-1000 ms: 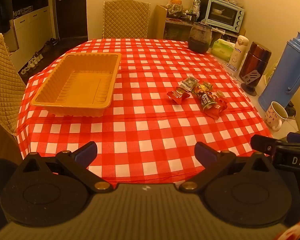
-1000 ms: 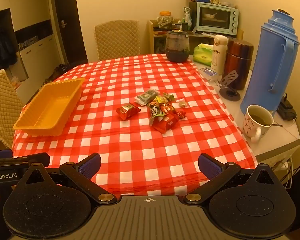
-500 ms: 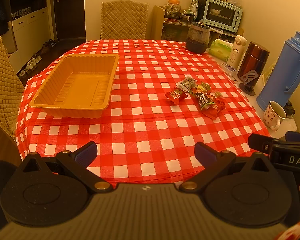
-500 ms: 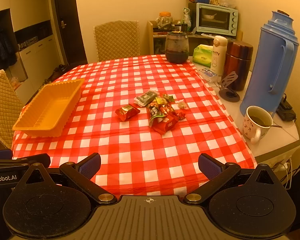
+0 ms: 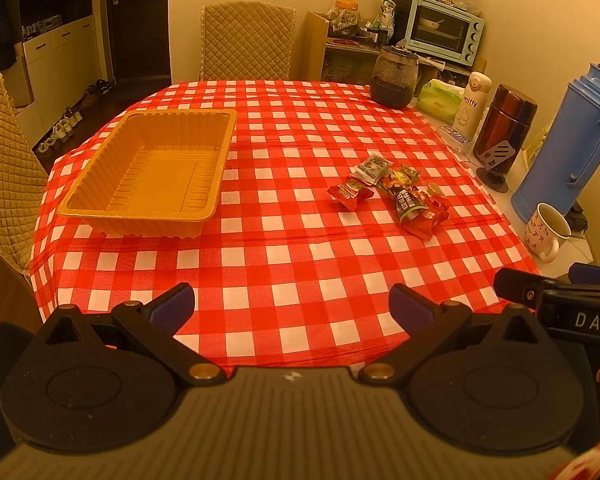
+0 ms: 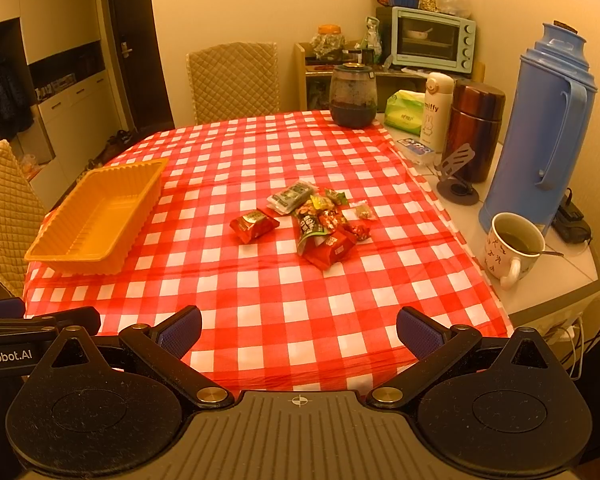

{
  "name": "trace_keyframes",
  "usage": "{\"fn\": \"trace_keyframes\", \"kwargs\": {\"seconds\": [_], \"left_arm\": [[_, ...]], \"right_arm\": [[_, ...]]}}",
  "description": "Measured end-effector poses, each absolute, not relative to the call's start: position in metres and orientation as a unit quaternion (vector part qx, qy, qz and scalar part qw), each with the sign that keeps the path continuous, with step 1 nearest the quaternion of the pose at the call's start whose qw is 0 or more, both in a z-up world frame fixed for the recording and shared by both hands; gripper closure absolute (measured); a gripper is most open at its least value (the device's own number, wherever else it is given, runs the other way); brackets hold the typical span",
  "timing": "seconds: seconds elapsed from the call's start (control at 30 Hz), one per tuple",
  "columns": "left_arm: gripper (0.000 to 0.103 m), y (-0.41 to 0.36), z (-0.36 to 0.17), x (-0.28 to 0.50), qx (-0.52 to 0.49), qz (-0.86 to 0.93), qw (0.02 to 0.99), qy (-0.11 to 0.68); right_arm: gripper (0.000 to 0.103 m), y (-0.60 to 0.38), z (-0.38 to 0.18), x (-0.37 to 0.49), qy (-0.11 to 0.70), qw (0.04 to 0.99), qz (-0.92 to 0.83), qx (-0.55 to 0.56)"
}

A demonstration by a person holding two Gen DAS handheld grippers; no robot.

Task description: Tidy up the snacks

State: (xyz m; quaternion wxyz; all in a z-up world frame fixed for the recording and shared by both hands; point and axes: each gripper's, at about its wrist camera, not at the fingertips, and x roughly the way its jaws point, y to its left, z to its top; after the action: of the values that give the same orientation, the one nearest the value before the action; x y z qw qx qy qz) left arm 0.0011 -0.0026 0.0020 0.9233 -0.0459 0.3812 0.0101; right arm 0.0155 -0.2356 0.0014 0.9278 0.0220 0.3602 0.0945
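Observation:
An empty orange plastic tray point(image 5: 100, 204) point(image 6: 60, 254) sits on the left of the red-checked table point(image 5: 284, 264) point(image 6: 300, 304). A pile of wrapped snacks point(image 5: 414, 204) point(image 6: 320, 226) lies right of centre, with one red packet point(image 5: 348, 194) point(image 6: 254, 225) apart on its left and a pale green packet point(image 6: 292, 197) behind. My left gripper point(image 5: 291, 306) is open and empty above the near table edge. My right gripper point(image 6: 299, 330) is open and empty, also at the near edge, and its side shows in the left wrist view point(image 5: 556, 300).
A mug point(image 6: 512, 246), blue thermos point(image 6: 548, 128), brown flask point(image 6: 474, 132), white bottle point(image 6: 434, 112) and dark jar point(image 6: 353, 96) stand along the right side. Quilted chairs stand at the far side point(image 6: 234, 80) and on the left point(image 6: 2, 204).
Both grippers have drawn back and risen slightly, so the table looks a little farther off. Nothing on the table has moved.

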Motion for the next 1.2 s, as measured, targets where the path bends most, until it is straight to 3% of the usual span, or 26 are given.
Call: {"fn": "trace_keyframes", "kwargs": {"seconds": [1.2], "left_arm": [[0.0,-0.0061,0.0062,0.0013,-0.048,0.008,0.924,0.379]], "right_arm": [[0.0,-0.2408,0.0045,0.0164,0.358,0.929,0.094,0.024]]}}
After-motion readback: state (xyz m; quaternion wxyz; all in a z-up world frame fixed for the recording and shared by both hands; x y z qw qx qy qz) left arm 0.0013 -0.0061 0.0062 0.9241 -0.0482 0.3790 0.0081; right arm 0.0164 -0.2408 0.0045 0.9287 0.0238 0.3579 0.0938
